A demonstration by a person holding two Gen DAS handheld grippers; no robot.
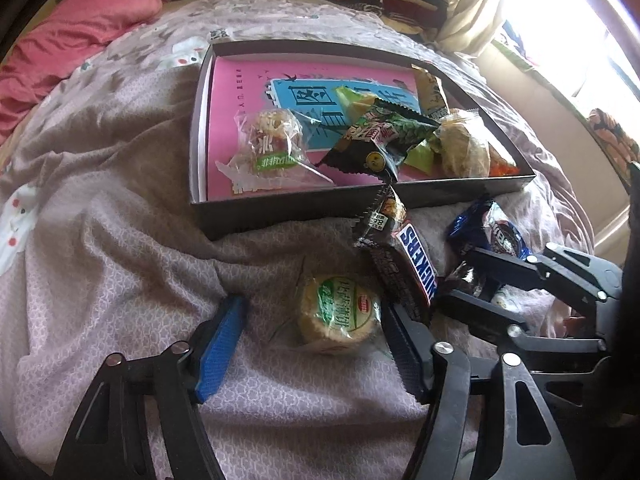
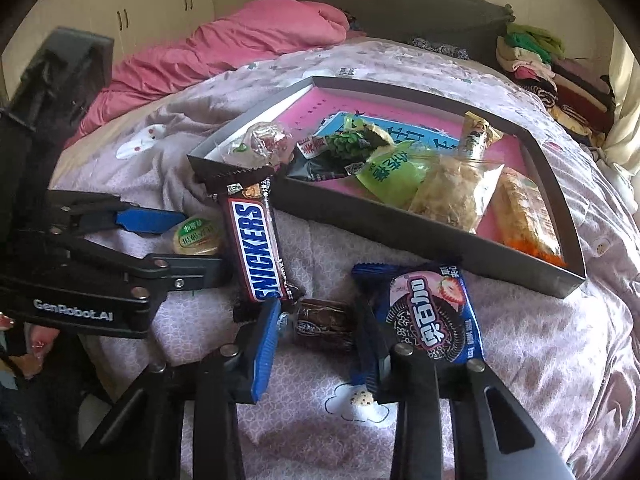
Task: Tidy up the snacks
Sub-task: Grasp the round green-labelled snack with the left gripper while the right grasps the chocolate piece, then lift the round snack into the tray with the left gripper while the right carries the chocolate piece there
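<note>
A: Left gripper [image 1: 312, 340]?
B: Open, its pads either side of the round green-labelled wrapped cake [image 1: 339, 311] on the quilt.
A: Right gripper [image 2: 320, 338]?
B: Half closed around the small brown wrapped chocolate [image 2: 324, 326]; contact unclear.

Your left wrist camera is looking steeply down along its fingers at the bedspread [image 1: 120, 248], close above it, facing the tray [image 1: 280, 216] and the window beyond. Your right wrist camera is pointing down just as near, facing the tray [image 2: 420, 236] and the headboard [image 2: 380, 4]. Both views are sharing the tray and the Snickers bar [image 1: 416, 268] [image 2: 256, 248], and each is catching the other gripper.
</note>
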